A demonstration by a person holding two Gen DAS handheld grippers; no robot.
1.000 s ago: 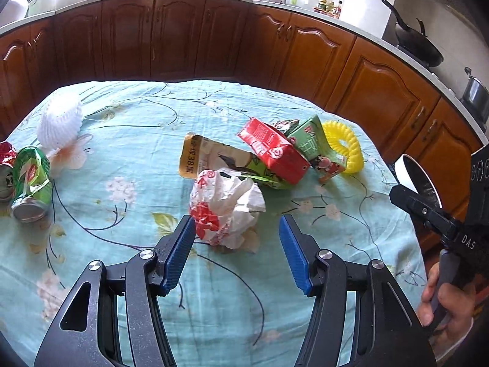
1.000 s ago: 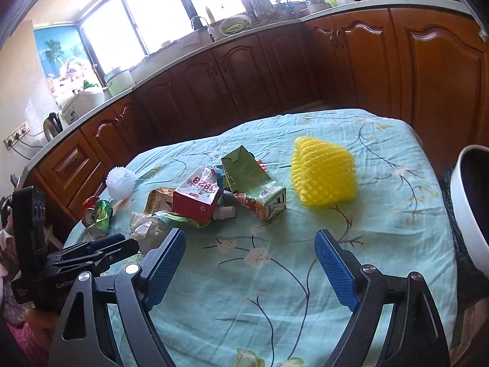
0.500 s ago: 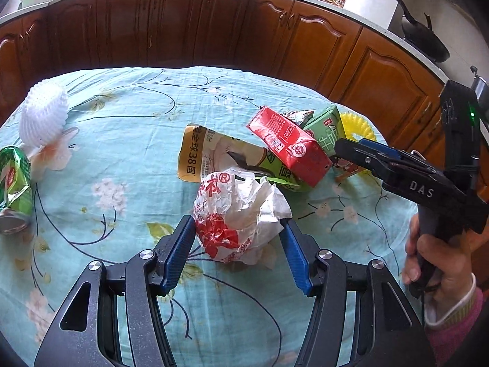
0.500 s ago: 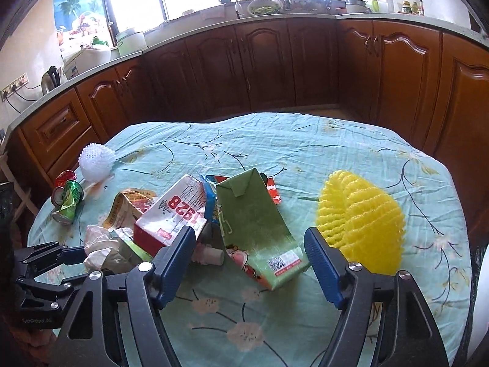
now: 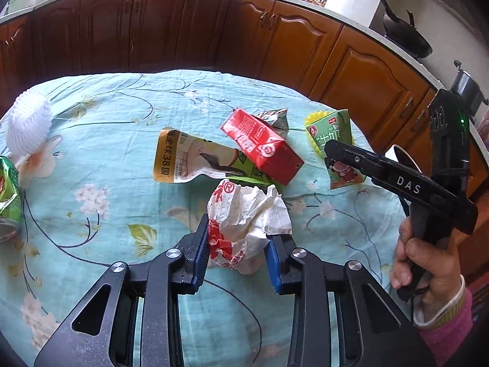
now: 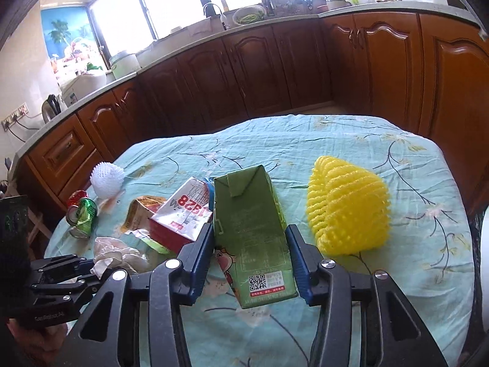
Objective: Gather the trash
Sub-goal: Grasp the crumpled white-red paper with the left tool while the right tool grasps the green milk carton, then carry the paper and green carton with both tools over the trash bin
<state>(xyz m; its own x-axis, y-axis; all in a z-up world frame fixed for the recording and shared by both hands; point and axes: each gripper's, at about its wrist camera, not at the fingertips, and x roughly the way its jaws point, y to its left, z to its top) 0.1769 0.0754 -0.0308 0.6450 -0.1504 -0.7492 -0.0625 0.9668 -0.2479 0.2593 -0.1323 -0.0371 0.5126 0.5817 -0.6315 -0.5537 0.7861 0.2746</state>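
Wrapper (image 5: 244, 214), crumpled white with red print, clamped in left claw (image 5: 237, 255); right claw (image 6: 249, 260) clamps green carton (image 6: 253, 232)

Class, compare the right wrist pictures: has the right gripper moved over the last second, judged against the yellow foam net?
Yes. The right gripper has come forward and leftward past the yellow foam net, and its pads now flank the green carton.

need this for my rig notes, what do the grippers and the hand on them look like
Both grippers, left and right, have black angular arms with silver pivot bolts and blue ribbed pads. The right one's body shows white "DAS" lettering and a green light. The bare hand gripping its handle wears a pink sleeve with a striped cuff.
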